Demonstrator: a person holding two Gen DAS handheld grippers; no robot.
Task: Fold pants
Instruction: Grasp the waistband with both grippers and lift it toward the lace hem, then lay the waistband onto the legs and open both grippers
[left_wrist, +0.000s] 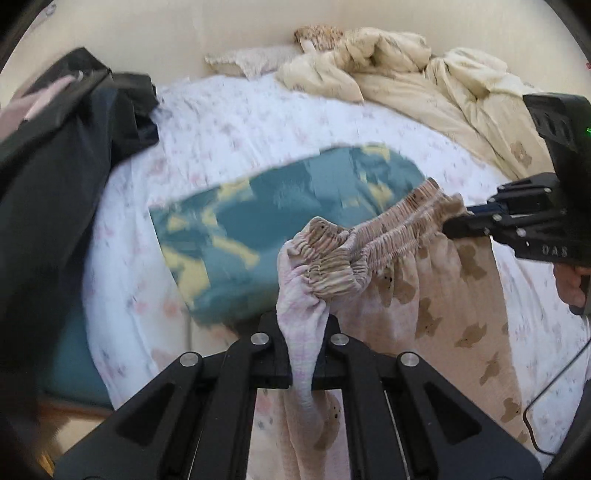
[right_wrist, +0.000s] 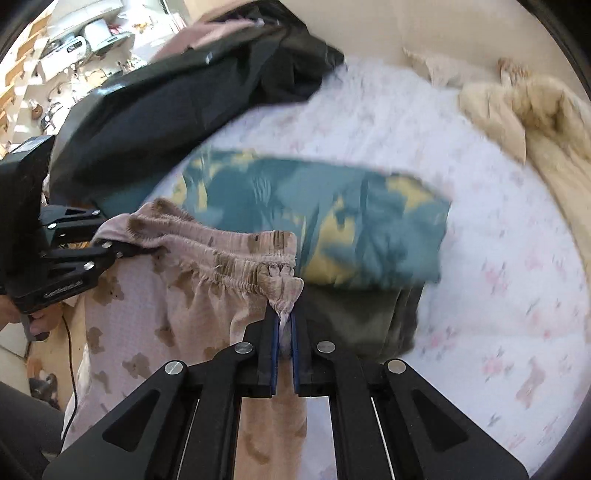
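Pink pants with brown bear print (left_wrist: 443, 295) hang in the air above the bed, held by their elastic waistband (left_wrist: 391, 236). My left gripper (left_wrist: 301, 325) is shut on one end of the waistband. My right gripper (left_wrist: 454, 223) is shut on the other end, to the right in the left wrist view. In the right wrist view the pants (right_wrist: 155, 310) hang down to the left. There my right gripper (right_wrist: 283, 321) pinches bunched waistband cloth, and my left gripper (right_wrist: 118, 251) grips the far end at left.
A white floral bedsheet (left_wrist: 258, 122) covers the bed. A folded teal and yellow cloth (left_wrist: 258, 218) lies on it, over a dark grey folded item (right_wrist: 362, 317). A black garment (left_wrist: 74, 155) lies at left. A cream duvet (left_wrist: 424, 81) is bunched at the back.
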